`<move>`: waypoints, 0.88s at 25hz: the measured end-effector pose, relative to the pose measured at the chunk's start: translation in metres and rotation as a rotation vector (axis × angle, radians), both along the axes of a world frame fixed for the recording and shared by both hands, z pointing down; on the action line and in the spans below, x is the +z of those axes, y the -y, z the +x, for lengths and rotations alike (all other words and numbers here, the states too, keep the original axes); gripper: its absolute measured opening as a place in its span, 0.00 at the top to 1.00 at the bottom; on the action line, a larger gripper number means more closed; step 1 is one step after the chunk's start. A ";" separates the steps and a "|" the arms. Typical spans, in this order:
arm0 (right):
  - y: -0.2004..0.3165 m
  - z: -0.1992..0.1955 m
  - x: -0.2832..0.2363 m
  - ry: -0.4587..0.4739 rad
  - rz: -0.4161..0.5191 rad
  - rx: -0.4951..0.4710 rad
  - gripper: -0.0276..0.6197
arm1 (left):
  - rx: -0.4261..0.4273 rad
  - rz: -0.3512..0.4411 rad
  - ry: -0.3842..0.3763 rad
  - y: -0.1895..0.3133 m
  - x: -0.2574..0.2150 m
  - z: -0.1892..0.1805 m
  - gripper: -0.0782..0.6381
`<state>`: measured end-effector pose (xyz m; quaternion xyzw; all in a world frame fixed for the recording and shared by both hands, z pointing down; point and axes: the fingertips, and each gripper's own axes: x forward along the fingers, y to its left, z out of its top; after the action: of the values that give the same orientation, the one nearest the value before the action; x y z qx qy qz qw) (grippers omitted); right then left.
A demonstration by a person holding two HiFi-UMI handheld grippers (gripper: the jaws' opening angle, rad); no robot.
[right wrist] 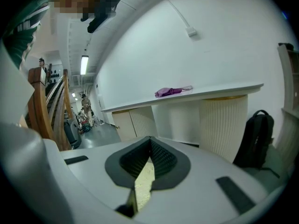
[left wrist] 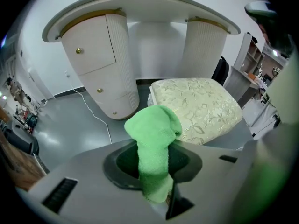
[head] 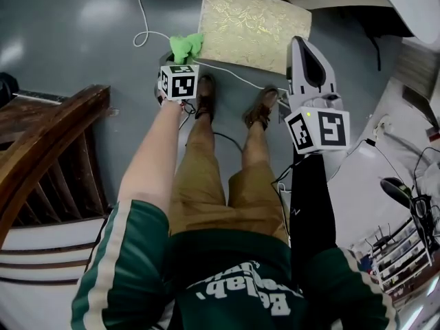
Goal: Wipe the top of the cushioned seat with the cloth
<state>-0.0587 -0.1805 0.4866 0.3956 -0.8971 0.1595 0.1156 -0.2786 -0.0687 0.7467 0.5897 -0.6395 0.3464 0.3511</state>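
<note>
1. Hanging just off the near-left corner of the cushioned seat, the green cloth is not yet on its top.
2. The left claw pinches a bunched fold of the cloth, so a dragging stroke could pull it free.
3. The right claw, closed and empty, hovers at the seat's right edge and may block the wipe.

Lower end of cloth buried in jaws; seat corner behind it.
</note>
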 end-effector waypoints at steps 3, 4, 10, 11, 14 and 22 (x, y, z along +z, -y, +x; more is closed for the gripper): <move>0.002 -0.002 -0.016 -0.007 0.025 0.009 0.94 | 0.041 0.095 -0.014 0.016 -0.033 0.007 0.72; 0.004 -0.002 -0.024 -0.010 0.037 0.013 0.94 | 0.058 0.132 -0.015 0.023 -0.048 0.009 0.72; 0.010 -0.003 -0.079 -0.025 0.109 0.049 0.94 | 0.140 0.377 0.003 0.072 -0.173 0.006 0.72; 0.012 -0.002 -0.090 -0.025 0.121 0.059 0.94 | 0.152 0.422 0.006 0.082 -0.198 0.005 0.72; 0.013 -0.001 -0.125 -0.027 0.154 0.082 0.94 | 0.194 0.542 0.021 0.104 -0.274 0.006 0.72; 0.011 0.001 -0.231 -0.038 0.284 0.151 0.94 | 0.299 0.823 0.094 0.131 -0.459 0.010 0.72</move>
<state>-0.0574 -0.1911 0.2559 0.4774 -0.8758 0.0317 0.0632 -0.2684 -0.1997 0.2879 0.7501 -0.6471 0.1364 0.0034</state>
